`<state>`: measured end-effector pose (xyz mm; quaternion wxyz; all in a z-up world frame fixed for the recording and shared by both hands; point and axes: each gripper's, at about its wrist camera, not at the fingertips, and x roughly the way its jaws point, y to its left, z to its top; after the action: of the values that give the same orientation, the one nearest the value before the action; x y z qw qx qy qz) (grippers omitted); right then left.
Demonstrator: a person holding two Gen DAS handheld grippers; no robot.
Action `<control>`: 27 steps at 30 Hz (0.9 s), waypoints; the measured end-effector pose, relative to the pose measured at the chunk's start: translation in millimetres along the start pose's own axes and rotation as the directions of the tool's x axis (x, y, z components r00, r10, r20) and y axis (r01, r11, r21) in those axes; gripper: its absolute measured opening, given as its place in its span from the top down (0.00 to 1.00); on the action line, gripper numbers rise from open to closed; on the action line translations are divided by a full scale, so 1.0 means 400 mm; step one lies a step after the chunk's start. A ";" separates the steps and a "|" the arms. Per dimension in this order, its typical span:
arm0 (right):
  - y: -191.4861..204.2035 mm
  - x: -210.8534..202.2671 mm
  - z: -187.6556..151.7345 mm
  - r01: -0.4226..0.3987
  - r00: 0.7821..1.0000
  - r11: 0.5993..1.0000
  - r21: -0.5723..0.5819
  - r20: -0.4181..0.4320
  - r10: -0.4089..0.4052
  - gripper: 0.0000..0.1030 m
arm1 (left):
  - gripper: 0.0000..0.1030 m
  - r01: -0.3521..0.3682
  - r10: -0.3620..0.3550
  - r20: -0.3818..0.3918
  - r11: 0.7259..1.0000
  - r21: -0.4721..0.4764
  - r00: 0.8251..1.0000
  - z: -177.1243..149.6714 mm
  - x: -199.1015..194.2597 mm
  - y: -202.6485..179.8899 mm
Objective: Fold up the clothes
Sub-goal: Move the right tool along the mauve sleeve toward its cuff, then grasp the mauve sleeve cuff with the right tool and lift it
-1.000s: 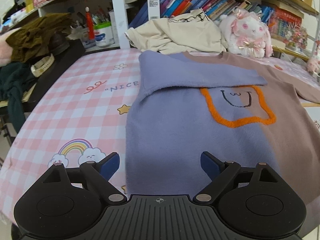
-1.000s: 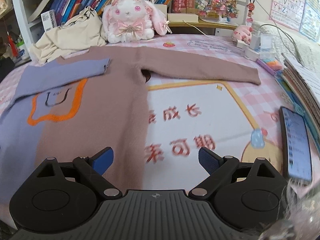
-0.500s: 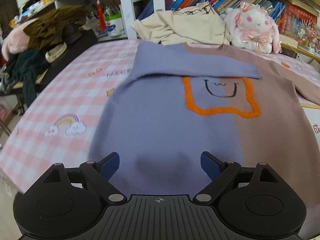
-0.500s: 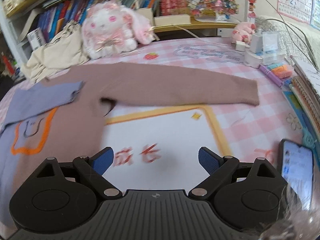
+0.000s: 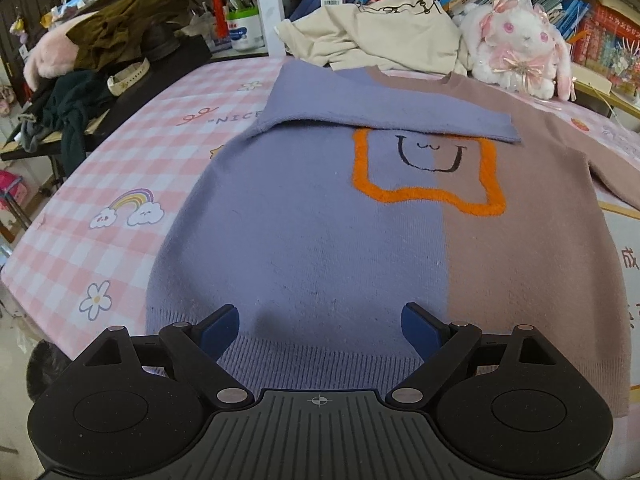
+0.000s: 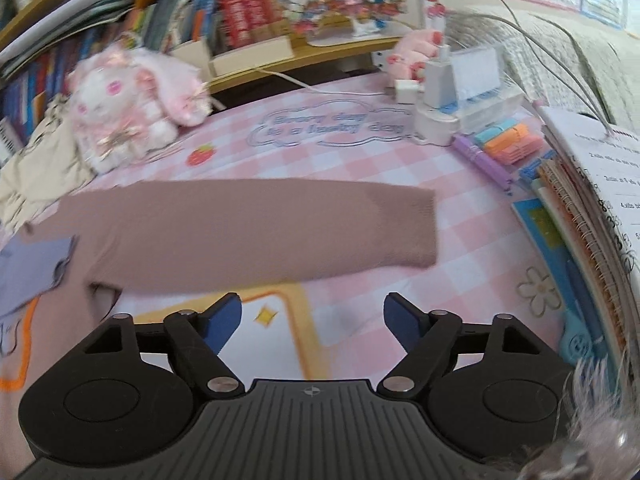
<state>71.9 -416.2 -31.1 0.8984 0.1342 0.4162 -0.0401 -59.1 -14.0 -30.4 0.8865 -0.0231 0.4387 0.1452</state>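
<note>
L gripper [image 5: 320,330] jaws released over sweater [image 5: 320,240] hem at bench [image 5: 100,184] front edge; R gripper [image 6: 313,322] jaws released near brown sleeve [image 6: 248,232].

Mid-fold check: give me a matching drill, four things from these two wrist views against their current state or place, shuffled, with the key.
Things
1. purple sleeve
2. brown sleeve
3. plush bunny
4. left gripper

States or places
A. open, over the sweater's ribbed hem
B. stretched out flat on the tablecloth, not yet folded
C. folded across the chest, above the orange outline
D. sitting beyond the collar, by the bookshelf

Pairs: 1-C, 2-B, 3-D, 4-A
</note>
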 end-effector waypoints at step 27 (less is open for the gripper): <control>-0.185 0.082 0.078 -0.047 0.998 0.958 0.284 0.043 0.036 0.63 | 0.11 -0.078 0.080 0.066 0.997 -0.029 0.995 0.009 -0.035 0.001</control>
<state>102.6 -494.3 -52.3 0.8780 0.2701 0.3862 -0.0834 -64.7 -16.4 -17.2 0.8940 -0.0125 0.4073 0.1865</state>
